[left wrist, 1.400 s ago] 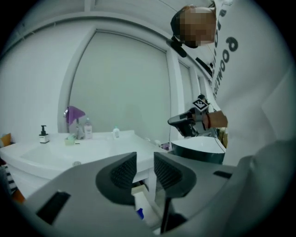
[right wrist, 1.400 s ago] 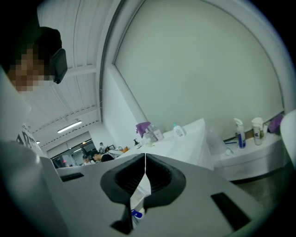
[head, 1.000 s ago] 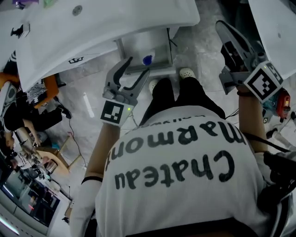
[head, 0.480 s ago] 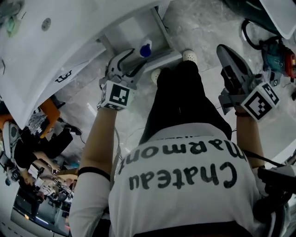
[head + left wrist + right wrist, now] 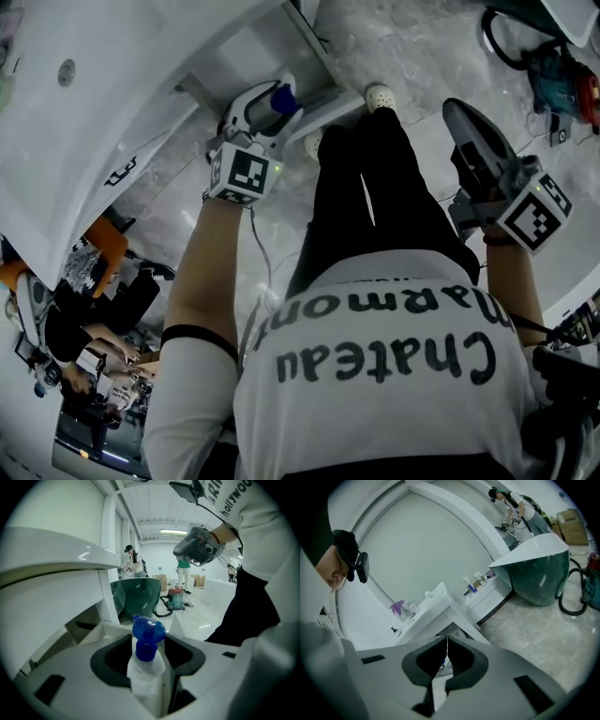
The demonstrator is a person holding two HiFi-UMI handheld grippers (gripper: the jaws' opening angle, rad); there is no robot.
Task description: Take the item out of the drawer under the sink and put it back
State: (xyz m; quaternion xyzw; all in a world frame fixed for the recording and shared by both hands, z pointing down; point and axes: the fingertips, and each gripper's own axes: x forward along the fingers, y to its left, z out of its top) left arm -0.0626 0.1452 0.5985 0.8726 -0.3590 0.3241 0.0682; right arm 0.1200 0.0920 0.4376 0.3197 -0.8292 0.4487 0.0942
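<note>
A white bottle [image 5: 146, 672] with a blue cap [image 5: 148, 631] stands between the jaws of my left gripper [image 5: 149, 638]. The jaws stand apart around it, and I see no squeeze on its body. In the head view the left gripper [image 5: 270, 96] reaches into the open drawer [image 5: 323, 101] under the white sink [image 5: 112, 84], with the blue cap [image 5: 282, 96] showing at its tips. My right gripper [image 5: 457, 111] hangs to the right of the person's legs, away from the drawer. The right gripper [image 5: 446, 641] is shut, its jaws meeting on nothing.
The person's black trousers and white shoes [image 5: 378, 94] stand just in front of the drawer. A green tub [image 5: 136, 597] and a vacuum cleaner [image 5: 177, 599] sit on the floor beyond. Tools and a hose [image 5: 558, 75] lie at the right. Small bottles [image 5: 473, 585] line a far ledge.
My left gripper has moved forward into the drawer, and its jaws now stand around the bottle. The right gripper has stayed at the right, shut.
</note>
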